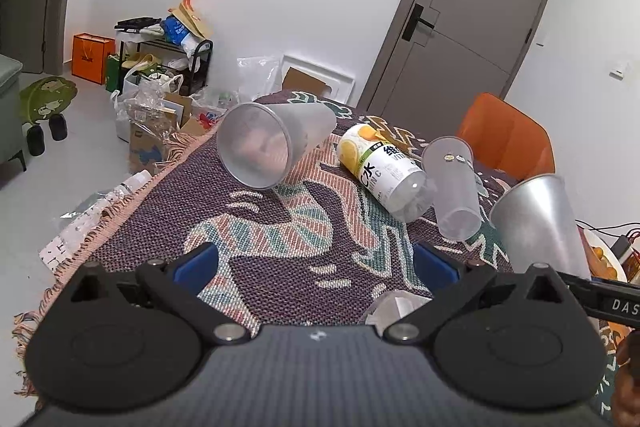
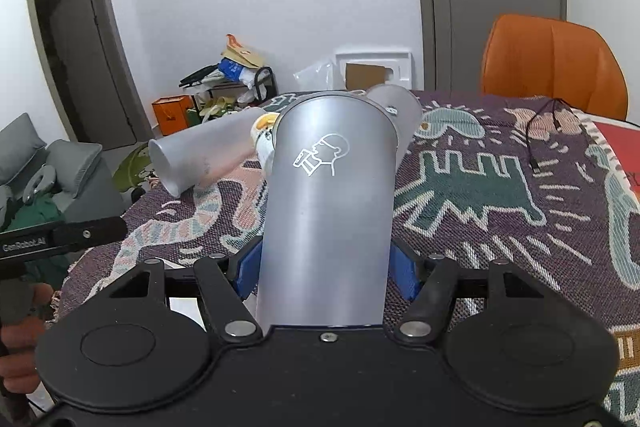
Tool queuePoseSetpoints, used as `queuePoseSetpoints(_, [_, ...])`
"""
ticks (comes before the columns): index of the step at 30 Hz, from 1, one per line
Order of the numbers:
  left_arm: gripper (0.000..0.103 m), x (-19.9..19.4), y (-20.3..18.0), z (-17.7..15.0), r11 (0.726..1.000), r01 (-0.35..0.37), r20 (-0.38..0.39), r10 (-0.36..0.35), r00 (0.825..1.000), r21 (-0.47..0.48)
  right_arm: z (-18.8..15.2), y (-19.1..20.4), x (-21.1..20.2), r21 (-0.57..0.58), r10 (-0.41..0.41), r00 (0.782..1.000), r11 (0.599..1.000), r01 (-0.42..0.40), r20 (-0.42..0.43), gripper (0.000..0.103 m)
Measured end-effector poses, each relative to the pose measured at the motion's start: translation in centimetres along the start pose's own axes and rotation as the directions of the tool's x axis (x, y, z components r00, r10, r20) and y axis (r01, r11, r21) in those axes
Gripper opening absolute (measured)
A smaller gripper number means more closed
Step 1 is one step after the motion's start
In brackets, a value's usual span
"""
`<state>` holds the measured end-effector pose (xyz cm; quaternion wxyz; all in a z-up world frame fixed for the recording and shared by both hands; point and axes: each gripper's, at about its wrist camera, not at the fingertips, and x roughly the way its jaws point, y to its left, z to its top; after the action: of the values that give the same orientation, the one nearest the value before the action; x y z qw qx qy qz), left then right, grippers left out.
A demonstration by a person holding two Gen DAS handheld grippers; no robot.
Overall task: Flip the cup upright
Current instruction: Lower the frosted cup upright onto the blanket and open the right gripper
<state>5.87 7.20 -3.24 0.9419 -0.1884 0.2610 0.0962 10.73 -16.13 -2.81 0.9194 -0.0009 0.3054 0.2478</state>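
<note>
A grey frosted cup point(image 2: 328, 207) with a white line drawing sits between the blue pads point(image 2: 250, 267) of my right gripper point(image 2: 327, 271), which is shut on its lower part. Its wide rim points up and away from the camera, and the cup leans. In the left wrist view the same cup point(image 1: 536, 223) stands tilted at the right edge, above the patterned tablecloth point(image 1: 280, 227). My left gripper point(image 1: 316, 267) hovers open over the cloth with nothing between its fingers. Two more frosted cups lie on their sides, a large one point(image 1: 272, 143) and a smaller one point(image 1: 452, 183).
A drink bottle point(image 1: 380, 167) with a lemon label lies between the fallen cups. An orange chair point(image 2: 552, 63) stands behind the table. A black cable point(image 2: 540, 131) trails on the right. A bowl of oranges point(image 1: 604, 259) sits at the right edge. Clutter covers the floor on the left.
</note>
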Motion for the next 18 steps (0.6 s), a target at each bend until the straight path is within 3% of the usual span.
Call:
queuePoseSetpoints(9, [0.103, -0.7, -0.4, -0.1, 1.000, 0.002, -0.004, -0.002, 1.000, 0.022, -0.4, -0.9, -0.1, 0.049, -0.018, 1.000, 0.999, 0.018, -0.009, 0.069])
queuePoseSetpoints(18, [0.103, -1.4, -0.8, -0.4, 0.999, 0.006, 0.000, -0.006, 1.000, 0.040, -1.1, 0.7, -1.5, -0.002, 0.012, 1.000, 1.000, -0.012, 0.007, 0.065])
